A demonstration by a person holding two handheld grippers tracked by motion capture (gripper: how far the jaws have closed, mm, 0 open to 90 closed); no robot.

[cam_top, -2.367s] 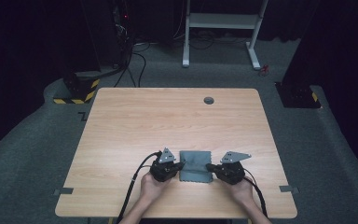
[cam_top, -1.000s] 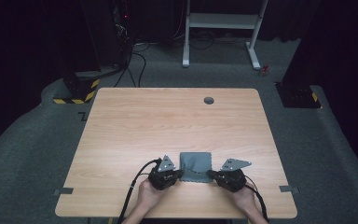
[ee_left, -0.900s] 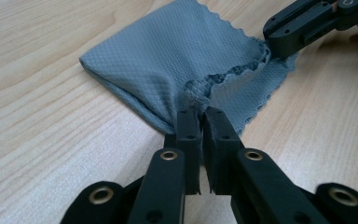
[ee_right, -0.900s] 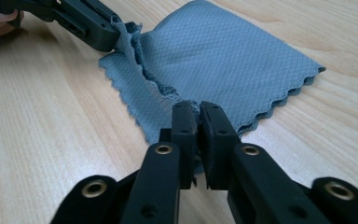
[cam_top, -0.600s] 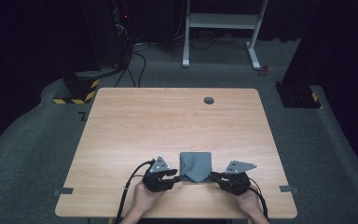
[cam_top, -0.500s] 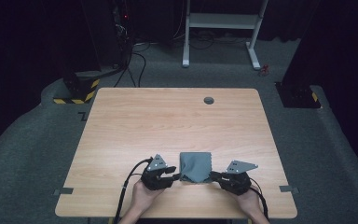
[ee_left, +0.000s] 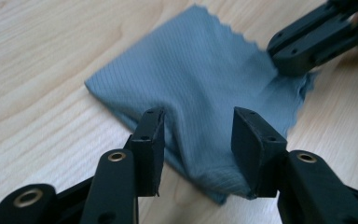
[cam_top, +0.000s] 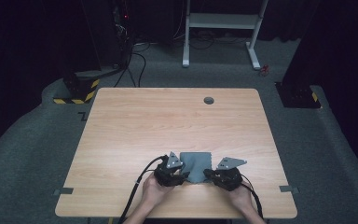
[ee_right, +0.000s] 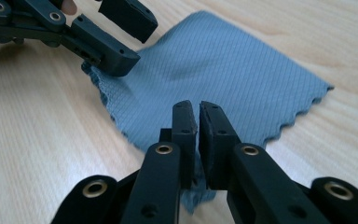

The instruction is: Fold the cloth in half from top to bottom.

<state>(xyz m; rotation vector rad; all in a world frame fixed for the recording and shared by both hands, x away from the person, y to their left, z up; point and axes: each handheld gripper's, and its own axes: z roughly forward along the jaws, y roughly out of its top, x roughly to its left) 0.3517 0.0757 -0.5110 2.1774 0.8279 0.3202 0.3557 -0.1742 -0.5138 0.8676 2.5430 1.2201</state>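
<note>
The soft, light cloth (ee_left: 200,88) is pinched at its near right corner by the right gripper (ee_right: 196,116); the left gripper (ee_left: 198,133) is spread wide around the near left corner.

No text, label, brand or number is showing legibly anywhere. The one sign-like marking is the yellow-and-black hazard striping (cam_top: 77,101) sitting on a dark base on the floor just beyond the far left corner of the table (cam_top: 121,140). A dark mark beside it is staying too small to read.
</note>
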